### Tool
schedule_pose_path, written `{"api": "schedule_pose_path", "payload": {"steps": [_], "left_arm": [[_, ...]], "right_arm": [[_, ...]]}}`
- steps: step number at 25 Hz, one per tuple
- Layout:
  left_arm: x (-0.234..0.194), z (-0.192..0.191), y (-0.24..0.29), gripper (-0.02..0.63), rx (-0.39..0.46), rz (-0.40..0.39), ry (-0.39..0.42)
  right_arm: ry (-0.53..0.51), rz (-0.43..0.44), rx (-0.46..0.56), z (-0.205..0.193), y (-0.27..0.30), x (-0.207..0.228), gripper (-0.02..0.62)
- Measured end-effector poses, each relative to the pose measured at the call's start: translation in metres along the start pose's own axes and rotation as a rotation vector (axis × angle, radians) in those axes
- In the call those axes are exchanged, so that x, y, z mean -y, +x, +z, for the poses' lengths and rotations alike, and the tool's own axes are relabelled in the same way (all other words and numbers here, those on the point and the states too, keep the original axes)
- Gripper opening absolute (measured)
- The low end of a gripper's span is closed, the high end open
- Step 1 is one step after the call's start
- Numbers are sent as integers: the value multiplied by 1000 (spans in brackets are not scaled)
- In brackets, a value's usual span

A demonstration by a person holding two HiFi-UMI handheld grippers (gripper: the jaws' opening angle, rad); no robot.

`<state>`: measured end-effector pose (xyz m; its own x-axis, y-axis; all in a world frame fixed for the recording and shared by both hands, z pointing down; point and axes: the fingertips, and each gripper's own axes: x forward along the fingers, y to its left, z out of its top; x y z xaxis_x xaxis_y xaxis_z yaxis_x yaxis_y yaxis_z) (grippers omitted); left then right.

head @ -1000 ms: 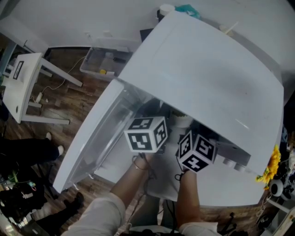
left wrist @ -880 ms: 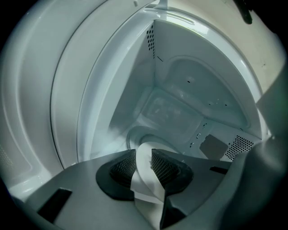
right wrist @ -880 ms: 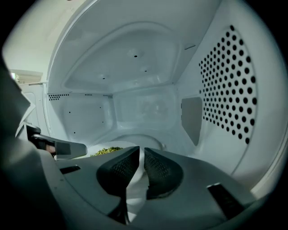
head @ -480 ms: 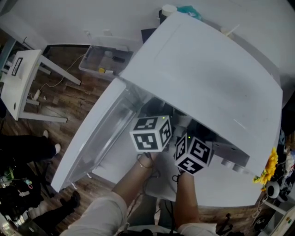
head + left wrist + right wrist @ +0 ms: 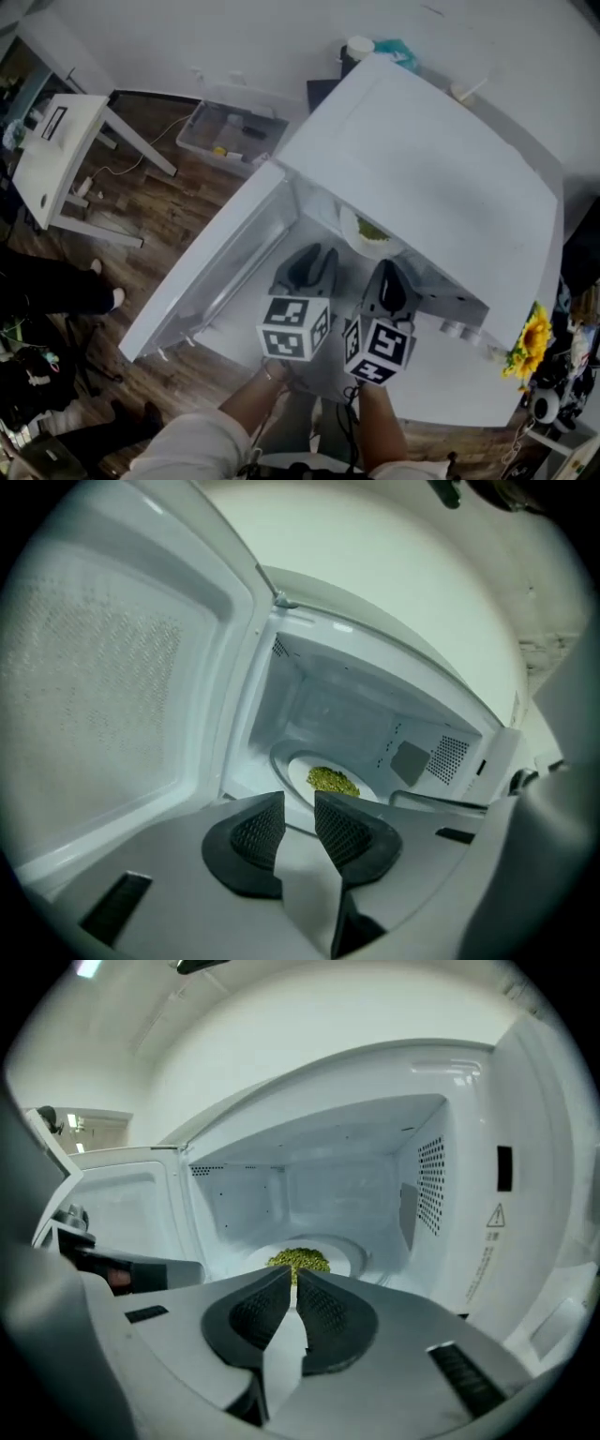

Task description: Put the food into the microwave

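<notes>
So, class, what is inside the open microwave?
A white plate with a heap of green food sits on the microwave floor. The left gripper covers the plate's near rim; nothing else shows inside.

Side by side, pointing to twelve o'clock: left gripper (image 5: pixel 314 259), empty jaws apart; right gripper (image 5: pixel 388 274) at its three o'clock, empty jaws closing.

The white microwave (image 5: pixel 422 178) in front of me stands with its door (image 5: pixel 211 272) swung wide open to the left, showing the pale cavity with vent holes in its right wall. The food (image 5: pixel 298 1259), a low heap of small yellow-green bits, lies on a white plate (image 5: pixel 298 772) near the middle of the cavity floor.
</notes>
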<state>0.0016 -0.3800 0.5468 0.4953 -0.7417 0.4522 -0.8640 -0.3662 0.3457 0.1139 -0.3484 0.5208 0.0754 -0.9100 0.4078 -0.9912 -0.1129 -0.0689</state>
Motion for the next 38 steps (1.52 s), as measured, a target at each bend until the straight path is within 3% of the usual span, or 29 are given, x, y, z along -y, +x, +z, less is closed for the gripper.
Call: {"api": "schedule_pose_path", "payload": {"steps": [6, 10, 17, 29, 38], "left_arm": [[13, -16, -55, 20, -20, 32, 58], [29, -19, -90, 11, -21, 35, 70], [60, 15, -125, 11, 47, 42, 77], [100, 63, -172, 11, 167, 77, 103], [118, 50, -173, 11, 163, 49, 82]], "right_arm": [[-78, 106, -74, -14, -41, -12, 23], [-136, 182, -80, -10, -77, -22, 23], [-110, 282, -16, 30, -116, -28, 23], [-58, 335, 80, 88, -157, -20, 23], [-77, 337, 56, 72, -167, -18, 23]]}}
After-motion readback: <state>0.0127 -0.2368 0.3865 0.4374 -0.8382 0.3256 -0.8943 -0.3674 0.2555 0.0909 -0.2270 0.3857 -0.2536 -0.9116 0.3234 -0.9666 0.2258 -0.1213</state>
